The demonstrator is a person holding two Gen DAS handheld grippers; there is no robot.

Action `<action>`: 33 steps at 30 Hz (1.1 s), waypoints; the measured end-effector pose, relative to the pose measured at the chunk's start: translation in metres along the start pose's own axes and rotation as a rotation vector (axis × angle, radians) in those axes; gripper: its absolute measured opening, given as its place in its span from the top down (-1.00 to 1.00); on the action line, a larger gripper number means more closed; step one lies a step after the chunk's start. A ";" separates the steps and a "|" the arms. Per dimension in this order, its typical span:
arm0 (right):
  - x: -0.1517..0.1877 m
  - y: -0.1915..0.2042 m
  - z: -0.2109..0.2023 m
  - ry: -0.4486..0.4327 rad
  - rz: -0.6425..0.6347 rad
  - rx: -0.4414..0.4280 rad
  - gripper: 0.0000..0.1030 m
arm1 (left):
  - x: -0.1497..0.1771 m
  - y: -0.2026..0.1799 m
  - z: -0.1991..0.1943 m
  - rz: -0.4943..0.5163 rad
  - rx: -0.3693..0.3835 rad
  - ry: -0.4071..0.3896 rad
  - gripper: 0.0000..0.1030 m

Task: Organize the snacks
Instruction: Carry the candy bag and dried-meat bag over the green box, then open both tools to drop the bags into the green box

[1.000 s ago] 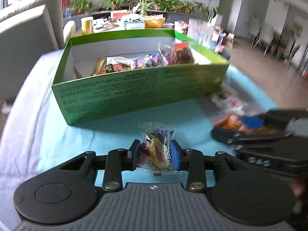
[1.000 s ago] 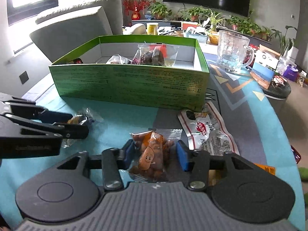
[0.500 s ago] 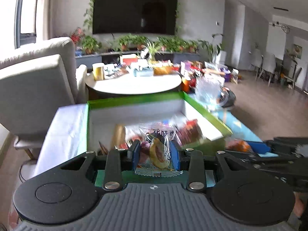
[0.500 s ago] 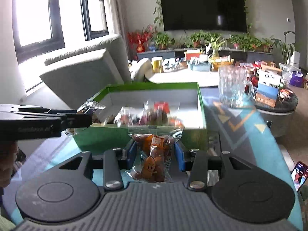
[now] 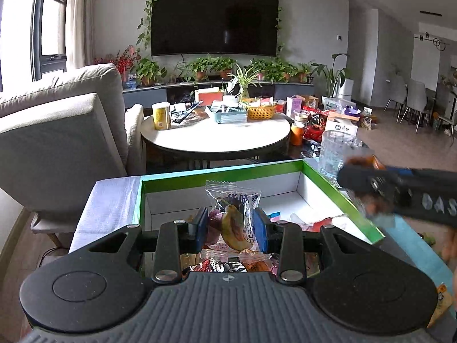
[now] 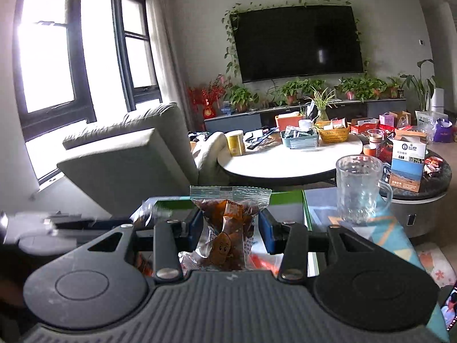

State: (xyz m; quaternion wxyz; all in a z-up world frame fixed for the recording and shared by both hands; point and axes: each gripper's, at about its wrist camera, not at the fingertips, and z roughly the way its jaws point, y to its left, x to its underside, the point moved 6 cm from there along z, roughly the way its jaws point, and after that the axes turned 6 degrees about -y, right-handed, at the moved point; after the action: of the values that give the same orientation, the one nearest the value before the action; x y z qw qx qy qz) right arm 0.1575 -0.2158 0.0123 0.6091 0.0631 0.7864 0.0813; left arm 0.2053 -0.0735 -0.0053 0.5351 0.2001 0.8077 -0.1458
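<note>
Jaws pinch a packet on each side: the left gripper (image 5: 230,227) clamps a clear snack packet (image 5: 232,218) printed with fruit, and the right gripper (image 6: 228,230) clamps a clear packet of brown snacks (image 6: 227,233) with a cartoon face. Both packets hang over the open green box (image 5: 342,197), whose white floor already carries loose snacks; how many lie there I cannot tell, since the grippers hide most of them. To do this drop well, I judge each packet should be carried clear of the near wall and over bare floor before the jaws part, the two hands kept apart so they do not knock together, and the right one kept off the glass mug (image 6: 360,188) just beside the box. Counted: two grippers, two held packets, one box, one mug.
</note>
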 end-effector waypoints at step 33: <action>0.014 -0.004 0.044 0.123 0.127 0.047 -0.13 | 0.014 0.011 0.020 -0.009 -0.088 0.077 0.24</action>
State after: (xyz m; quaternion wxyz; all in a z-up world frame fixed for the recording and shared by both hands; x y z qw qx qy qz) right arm 0.1964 -0.2147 -0.0121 0.5517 0.1221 0.8183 0.1053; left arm 0.2212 -0.0707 -0.0261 0.5115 0.1785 0.8340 -0.1048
